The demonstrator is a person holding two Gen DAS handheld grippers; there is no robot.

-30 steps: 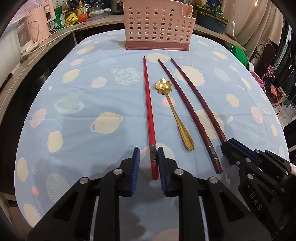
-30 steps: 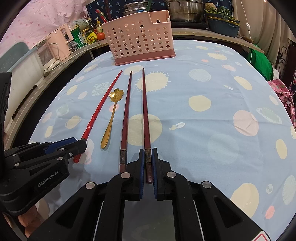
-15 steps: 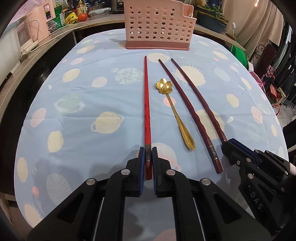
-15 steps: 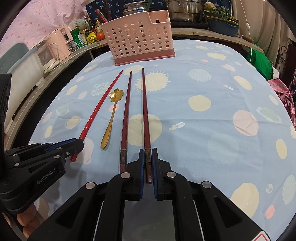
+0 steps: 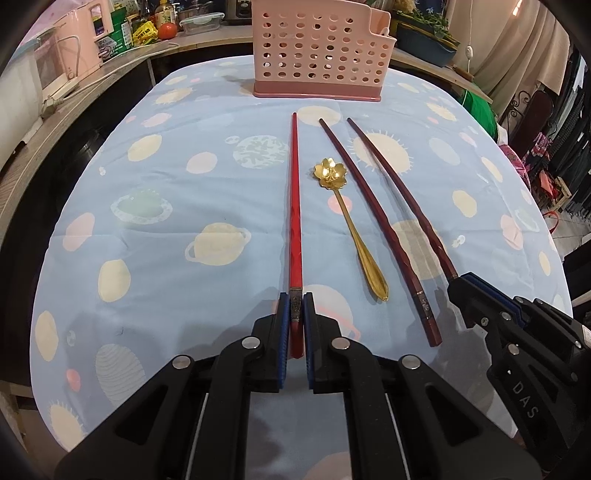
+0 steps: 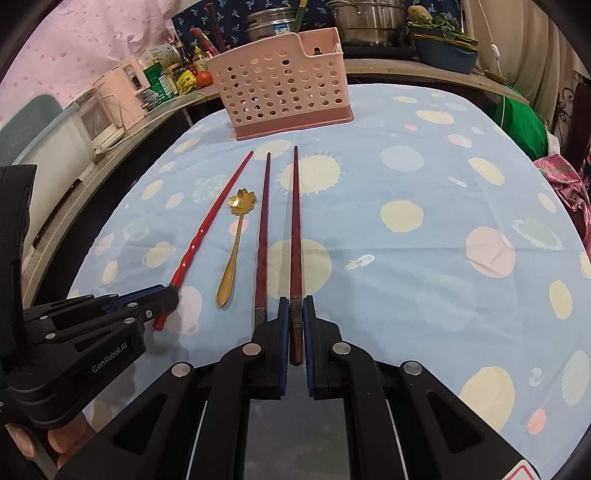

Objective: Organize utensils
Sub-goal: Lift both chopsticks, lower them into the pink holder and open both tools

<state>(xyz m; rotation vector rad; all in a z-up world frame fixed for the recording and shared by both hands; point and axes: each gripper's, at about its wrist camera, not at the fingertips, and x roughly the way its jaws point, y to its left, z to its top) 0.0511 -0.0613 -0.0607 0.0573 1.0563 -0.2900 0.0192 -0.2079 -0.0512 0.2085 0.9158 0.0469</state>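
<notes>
My left gripper (image 5: 294,300) is shut on the near end of a bright red chopstick (image 5: 294,192) that points at the pink perforated utensil basket (image 5: 317,48). My right gripper (image 6: 295,301) is shut on the near end of a dark red chopstick (image 6: 295,221); it also shows in the left wrist view (image 5: 402,201). A second dark red chopstick (image 6: 263,229) lies just left of it on the cloth. A gold flower-bowl spoon (image 6: 236,243) lies between that one and the bright red chopstick (image 6: 210,229). The basket (image 6: 280,92) stands at the table's far side.
The table wears a blue planet-print cloth (image 5: 166,206). A counter behind holds a pink appliance (image 6: 122,92), bottles, a tomato and steel pots (image 6: 369,18). A green bag (image 6: 524,122) and clothes lie off the right edge.
My left gripper closed from open onto the bright red chopstick's near end. The right gripper stayed shut on its dark red chopstick. The right gripper's view has risen a little.
</notes>
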